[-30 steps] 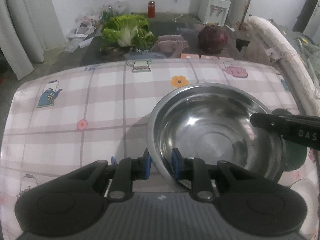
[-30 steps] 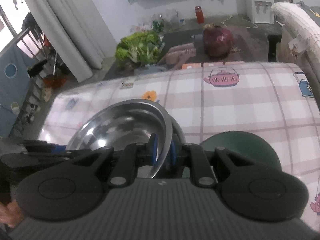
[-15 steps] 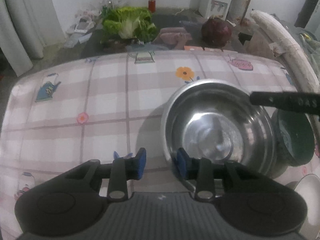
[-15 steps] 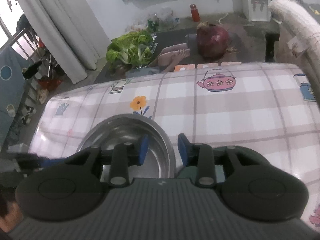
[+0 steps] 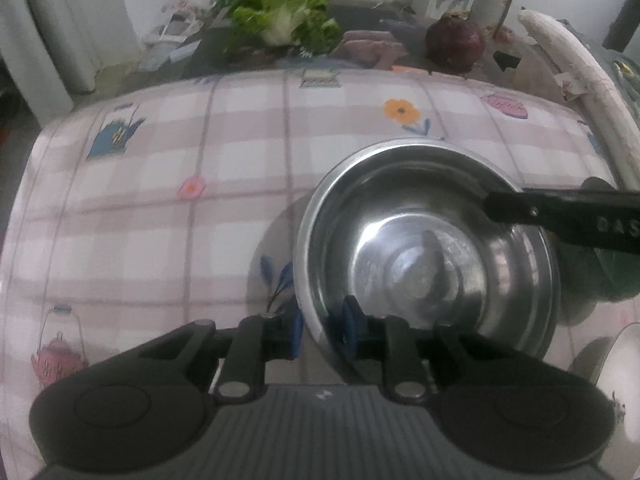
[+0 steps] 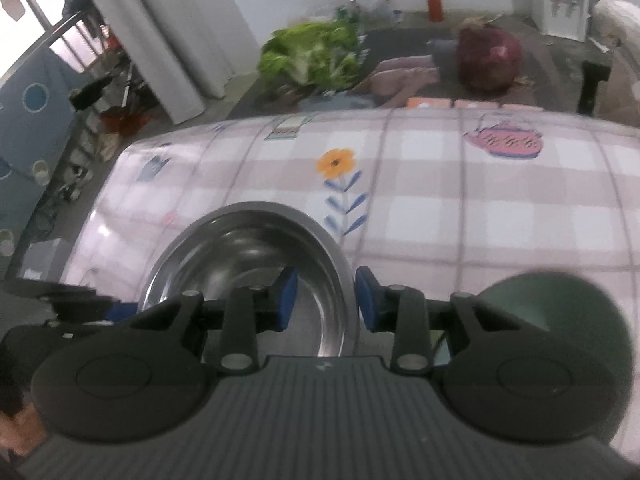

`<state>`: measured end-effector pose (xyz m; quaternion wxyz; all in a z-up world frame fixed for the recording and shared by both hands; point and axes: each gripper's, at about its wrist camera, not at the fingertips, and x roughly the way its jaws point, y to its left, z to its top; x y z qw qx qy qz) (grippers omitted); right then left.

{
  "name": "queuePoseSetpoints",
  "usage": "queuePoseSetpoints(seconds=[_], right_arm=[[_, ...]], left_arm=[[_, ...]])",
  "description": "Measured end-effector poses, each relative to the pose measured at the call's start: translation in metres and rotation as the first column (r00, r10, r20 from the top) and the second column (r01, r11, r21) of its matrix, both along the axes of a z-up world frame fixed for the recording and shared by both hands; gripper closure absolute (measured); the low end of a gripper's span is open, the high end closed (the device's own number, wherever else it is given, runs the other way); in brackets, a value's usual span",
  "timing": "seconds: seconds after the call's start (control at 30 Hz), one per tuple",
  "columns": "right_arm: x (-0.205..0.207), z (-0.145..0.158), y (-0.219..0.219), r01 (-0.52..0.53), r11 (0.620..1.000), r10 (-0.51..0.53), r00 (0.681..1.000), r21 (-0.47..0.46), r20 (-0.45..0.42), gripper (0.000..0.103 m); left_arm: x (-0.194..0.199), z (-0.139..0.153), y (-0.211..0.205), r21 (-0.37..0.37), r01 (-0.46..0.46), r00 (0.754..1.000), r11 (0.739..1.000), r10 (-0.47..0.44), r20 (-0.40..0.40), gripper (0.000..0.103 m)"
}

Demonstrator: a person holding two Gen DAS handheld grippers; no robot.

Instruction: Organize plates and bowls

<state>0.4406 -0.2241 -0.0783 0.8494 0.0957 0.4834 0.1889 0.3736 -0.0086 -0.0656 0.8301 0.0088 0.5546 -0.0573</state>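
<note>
A steel bowl (image 5: 424,264) sits on the checked tablecloth (image 5: 160,208), with a dark shadow on its left side. My left gripper (image 5: 322,330) straddles the bowl's near rim; its jaws are closing and the blue pads (image 5: 294,330) press the wall from both sides. My right gripper (image 6: 326,300) stands open over the bowl's (image 6: 248,256) right rim, its pads clear of the metal. One of its fingers (image 5: 560,216) reaches across the bowl in the left wrist view. A dark green bowl (image 6: 560,320) stands just right of the steel one.
A pale rounded dish (image 5: 624,356) shows at the lower right edge. Beyond the table's far edge lie leafy greens (image 5: 280,20) and a dark red round thing (image 5: 454,42) on the floor. A white padded rail (image 5: 580,76) runs along the right side.
The right gripper let go of the bowl's rim and opened. The left gripper opened briefly, then closed on the rim again. Both hands sank, and the bowl came down beside the green one.
</note>
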Motion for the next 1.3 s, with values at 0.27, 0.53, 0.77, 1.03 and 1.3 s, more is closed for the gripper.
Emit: queuePoseSetpoints(seconds=[0.27, 0.53, 0.77, 1.03, 1.3], right_arm=[[-0.024, 0.000, 0.010, 0.000, 0.998, 0.001, 1.000, 0.069, -0.020, 0.070], [-0.050, 0.015, -0.017, 0.089, 0.987, -0.092, 0.995, 0.131, 0.022, 0.070], [-0.080, 0.035, -0.048, 0.129, 0.984, -0.139, 0.987, 0.122, 0.077, 0.055], [-0.117, 0.044, -0.087, 0.179, 0.980, -0.188, 0.976, 0.090, 0.109, 0.052], [-0.141, 0.046, -0.124, 0.232, 0.971, -0.238, 0.962, 0.057, 0.136, 0.051]], left_arm=[[-0.015, 0.010, 0.019, -0.022, -0.037, 0.999, 0.999, 0.037, -0.002, 0.061], [-0.030, 0.036, 0.012, 0.001, -0.018, 0.996, 1.000, 0.017, 0.082, 0.042], [-0.049, 0.060, -0.013, 0.002, 0.048, 0.988, 0.999, -0.048, 0.148, 0.038], [-0.069, 0.075, -0.054, -0.028, 0.142, 0.972, 0.990, -0.134, 0.192, 0.036], [-0.079, 0.077, -0.102, -0.042, 0.207, 0.954, 0.977, -0.193, 0.228, 0.037]])
